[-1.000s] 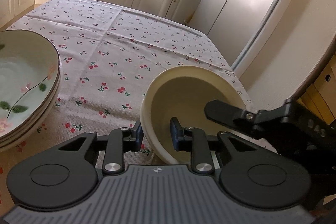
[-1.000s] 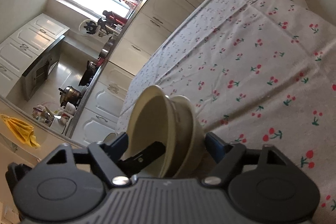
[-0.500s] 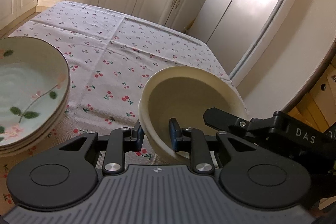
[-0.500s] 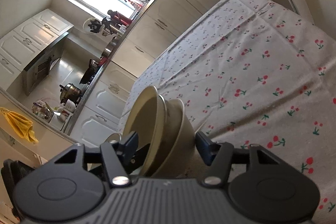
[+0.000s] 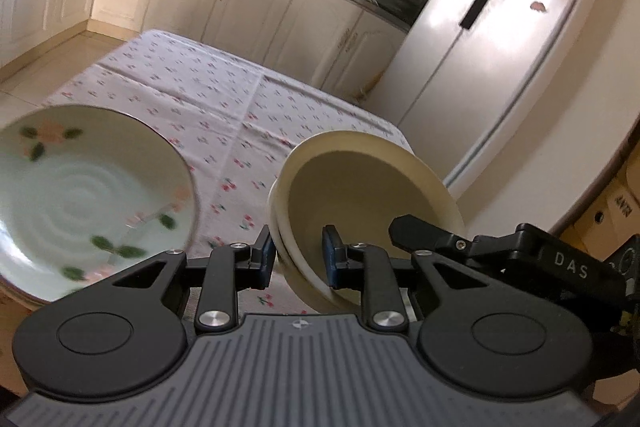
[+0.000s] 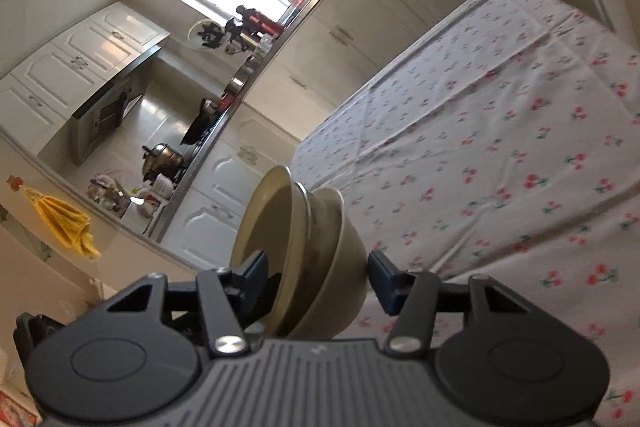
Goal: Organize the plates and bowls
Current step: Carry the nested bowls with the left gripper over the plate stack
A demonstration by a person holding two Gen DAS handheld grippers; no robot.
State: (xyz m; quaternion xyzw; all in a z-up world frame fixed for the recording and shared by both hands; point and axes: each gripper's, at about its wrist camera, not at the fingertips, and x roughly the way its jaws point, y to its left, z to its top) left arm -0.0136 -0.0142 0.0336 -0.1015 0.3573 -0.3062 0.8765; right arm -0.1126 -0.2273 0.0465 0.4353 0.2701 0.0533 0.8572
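Gripping the near rim of two nested cream bowls (image 5: pixel 360 187), the left tool (image 5: pixel 298 261) is clamped narrow on them, tilted above the cherry-print worktop (image 5: pixel 224 107). The right tool (image 6: pixel 316 277), wider, pinches the same bowls (image 6: pixel 304 243) from the other side. Flowered plates (image 5: pixel 88 195) sit just left.
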